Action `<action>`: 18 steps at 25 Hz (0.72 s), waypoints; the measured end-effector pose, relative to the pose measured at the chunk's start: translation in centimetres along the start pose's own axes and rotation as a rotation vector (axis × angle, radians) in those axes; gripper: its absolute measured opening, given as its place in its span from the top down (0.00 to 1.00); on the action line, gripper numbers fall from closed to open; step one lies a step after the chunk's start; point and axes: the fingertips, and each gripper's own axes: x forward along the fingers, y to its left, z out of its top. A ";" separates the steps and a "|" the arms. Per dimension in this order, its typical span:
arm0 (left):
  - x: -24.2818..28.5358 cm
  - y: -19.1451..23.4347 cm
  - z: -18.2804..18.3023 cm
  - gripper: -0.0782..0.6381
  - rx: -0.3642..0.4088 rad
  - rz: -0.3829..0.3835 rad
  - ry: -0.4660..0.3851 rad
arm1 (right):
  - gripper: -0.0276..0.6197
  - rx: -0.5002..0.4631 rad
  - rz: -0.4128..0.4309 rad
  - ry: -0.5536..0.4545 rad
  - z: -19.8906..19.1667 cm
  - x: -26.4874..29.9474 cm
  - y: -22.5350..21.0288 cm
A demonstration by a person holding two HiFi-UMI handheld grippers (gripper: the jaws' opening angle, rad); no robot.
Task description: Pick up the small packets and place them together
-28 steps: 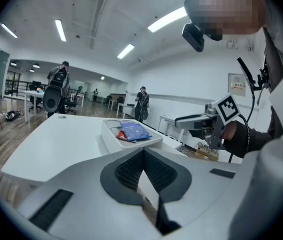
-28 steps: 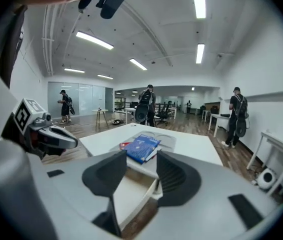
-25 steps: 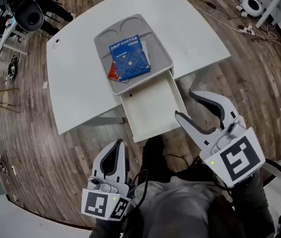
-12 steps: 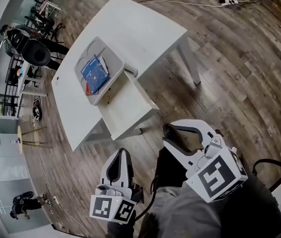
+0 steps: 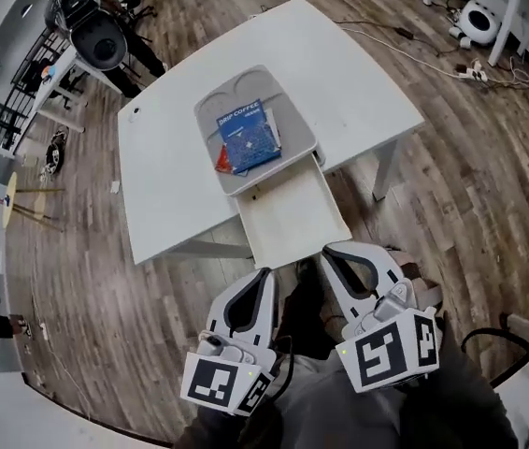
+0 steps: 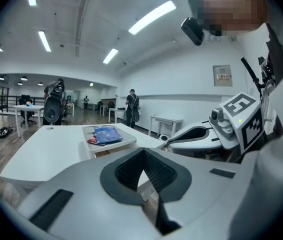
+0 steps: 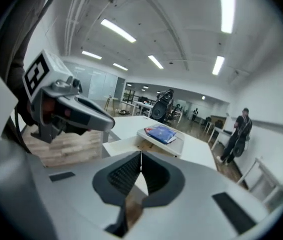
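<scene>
Spread wide a second ago, the right gripper (image 5: 330, 253) has just been closing its jaws; they now meet with nothing between them. A flat, glossy blue packet (image 5: 248, 137) printed "DRIP COFFEE" lies over a red packet (image 5: 222, 161) in a grey moulded tray (image 5: 216, 104). This sits on the smooth white table (image 5: 339, 73), above an open drawer (image 5: 293, 215). Well short of them, the left gripper (image 5: 264, 273) has its ribbed black pads together, empty.
</scene>
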 end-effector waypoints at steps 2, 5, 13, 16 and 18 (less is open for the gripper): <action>-0.2 1.9 0.4 0.89 -0.025 0.010 -0.016 | 0.95 -0.149 -0.041 0.048 1.5 2.6 -0.1; -0.6 5.3 0.7 0.89 -0.061 0.031 -0.035 | 0.95 -0.284 -0.045 0.088 3.3 6.8 0.7; -1.7 14.0 -0.9 0.89 -0.157 0.138 -0.051 | 0.95 -0.430 0.031 0.289 1.3 16.1 1.4; -1.0 15.7 -1.8 0.89 -0.182 0.140 -0.037 | 0.95 -0.399 0.041 0.364 0.4 18.0 0.7; -0.5 16.5 -2.2 0.89 -0.199 0.138 -0.032 | 0.95 -0.393 0.058 0.382 0.1 19.1 0.7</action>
